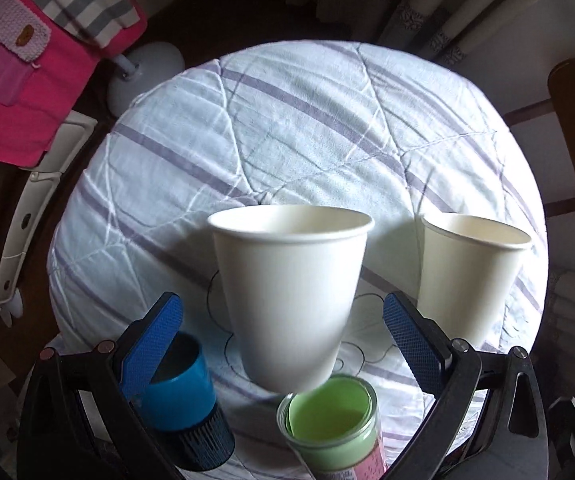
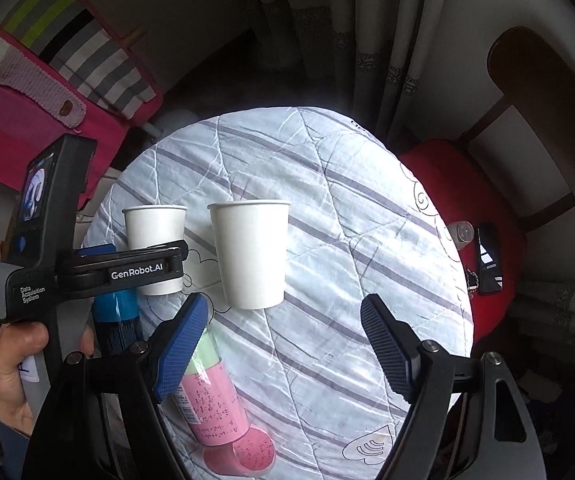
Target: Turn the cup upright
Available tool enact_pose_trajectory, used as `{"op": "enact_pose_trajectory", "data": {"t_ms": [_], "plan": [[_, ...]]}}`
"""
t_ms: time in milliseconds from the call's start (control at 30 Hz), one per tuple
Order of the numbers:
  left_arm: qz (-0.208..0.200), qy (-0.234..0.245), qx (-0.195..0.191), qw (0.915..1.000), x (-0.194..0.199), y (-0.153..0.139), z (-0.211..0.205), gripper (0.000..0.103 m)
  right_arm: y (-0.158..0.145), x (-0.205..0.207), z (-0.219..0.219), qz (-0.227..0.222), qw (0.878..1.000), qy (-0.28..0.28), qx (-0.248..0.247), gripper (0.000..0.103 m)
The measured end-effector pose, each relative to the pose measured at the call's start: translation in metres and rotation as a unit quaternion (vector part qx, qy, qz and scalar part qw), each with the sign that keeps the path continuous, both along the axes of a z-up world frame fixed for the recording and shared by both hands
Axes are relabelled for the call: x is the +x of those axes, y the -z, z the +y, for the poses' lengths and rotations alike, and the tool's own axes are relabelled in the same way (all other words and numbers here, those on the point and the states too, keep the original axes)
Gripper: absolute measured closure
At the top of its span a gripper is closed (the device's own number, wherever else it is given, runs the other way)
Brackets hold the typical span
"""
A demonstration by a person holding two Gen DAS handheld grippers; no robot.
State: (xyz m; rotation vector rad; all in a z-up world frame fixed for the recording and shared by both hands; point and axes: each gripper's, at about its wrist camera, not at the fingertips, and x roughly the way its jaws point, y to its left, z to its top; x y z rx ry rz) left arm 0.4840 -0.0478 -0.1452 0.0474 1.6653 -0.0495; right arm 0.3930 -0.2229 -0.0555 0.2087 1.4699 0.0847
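Two white paper cups stand upright, mouths up, on a round table with a striped quilted cover. In the left wrist view the nearer cup stands just beyond my open left gripper, untouched, and the second cup is to its right. In the right wrist view the same cups are the left cup and the right cup. My right gripper is open and empty, short of the right cup. The left gripper's body is in front of the left cup.
A blue cup stands upright by my left finger. A green and pink cup lies on its side near the table's front edge; its mouth shows in the left wrist view. A red chair cushion holds a phone at right.
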Motion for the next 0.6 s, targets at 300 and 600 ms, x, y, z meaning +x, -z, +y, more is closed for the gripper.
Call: {"op": "enact_pose_trajectory", "data": {"t_ms": [300, 600], "plan": [[0.018, 0.006, 0.005, 0.9998, 0.008, 0.015, -0.001, 0.027, 0.014, 0.001, -0.015, 0.017, 1.000, 0.009, 0.002, 0.023], [0.002, -0.005, -0.002, 1.0000, 0.005, -0.002, 0.009, 0.039, 0.008, -0.015, -0.025, 0.014, 1.000, 0.028, -0.002, 0.023]]}}
